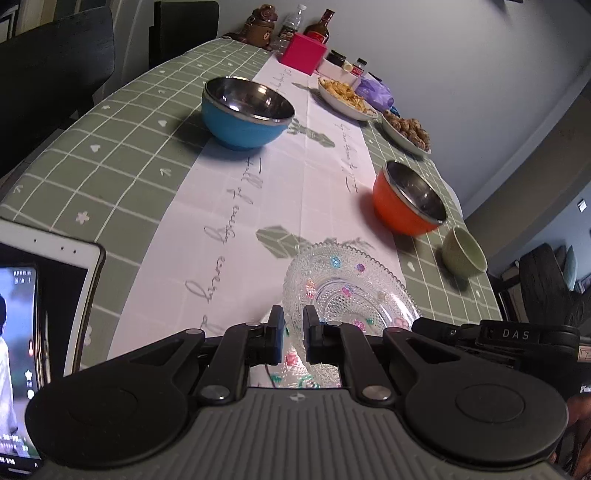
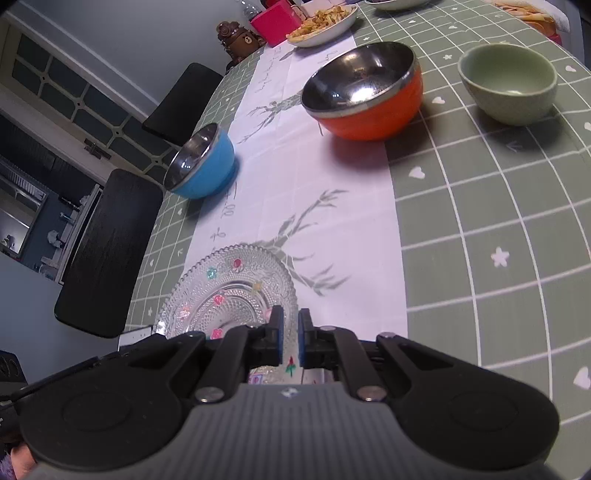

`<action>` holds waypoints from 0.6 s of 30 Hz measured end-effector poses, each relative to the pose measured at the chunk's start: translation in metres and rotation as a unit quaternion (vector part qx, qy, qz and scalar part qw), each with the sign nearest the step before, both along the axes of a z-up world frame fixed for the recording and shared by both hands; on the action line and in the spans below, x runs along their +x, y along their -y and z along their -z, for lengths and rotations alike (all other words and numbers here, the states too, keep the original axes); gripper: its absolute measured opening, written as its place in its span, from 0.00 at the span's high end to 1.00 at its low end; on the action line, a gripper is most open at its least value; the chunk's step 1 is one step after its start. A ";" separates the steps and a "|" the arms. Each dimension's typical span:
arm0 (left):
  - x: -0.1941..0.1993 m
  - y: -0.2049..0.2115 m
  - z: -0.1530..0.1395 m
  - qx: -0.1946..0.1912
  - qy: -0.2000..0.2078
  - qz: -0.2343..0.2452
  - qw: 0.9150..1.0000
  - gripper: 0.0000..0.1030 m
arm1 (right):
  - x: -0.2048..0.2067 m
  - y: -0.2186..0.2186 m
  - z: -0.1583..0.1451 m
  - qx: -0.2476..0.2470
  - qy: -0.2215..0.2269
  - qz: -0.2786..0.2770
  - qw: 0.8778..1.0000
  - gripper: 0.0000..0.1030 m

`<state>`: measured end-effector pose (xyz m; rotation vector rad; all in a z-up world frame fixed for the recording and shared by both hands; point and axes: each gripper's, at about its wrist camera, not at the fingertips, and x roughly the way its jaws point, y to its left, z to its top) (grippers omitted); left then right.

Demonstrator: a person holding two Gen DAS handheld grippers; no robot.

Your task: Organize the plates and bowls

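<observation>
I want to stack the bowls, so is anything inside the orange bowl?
The orange bowl shows only a bare, shiny steel inside with reflections; nothing lies in it. The right wrist view takes in nearly the whole interior, though the near wall just under the rim stays hidden.

Far end of the table [image 1: 122,155]: a pink box [image 1: 303,52], a brown bear figure [image 1: 261,26], two bottles [image 1: 318,28]. A lit tablet [image 1: 44,295] sits near-left, black chairs [image 2: 110,251] alongside.
</observation>
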<state>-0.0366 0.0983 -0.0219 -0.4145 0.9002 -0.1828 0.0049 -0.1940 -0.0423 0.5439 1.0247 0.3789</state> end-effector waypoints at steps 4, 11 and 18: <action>-0.007 -0.002 0.008 -0.015 -0.014 0.004 1.000 0.89 | -0.009 0.001 0.003 -0.013 0.003 -0.005 1.000 0.95; -0.015 -0.005 0.016 -0.005 -0.031 0.002 1.000 0.89 | -0.012 -0.004 0.015 -0.017 -0.017 -0.024 0.999 0.95; -0.018 -0.005 0.022 0.005 -0.046 -0.002 0.999 0.89 | -0.015 -0.016 0.010 -0.050 0.003 -0.047 0.998 0.95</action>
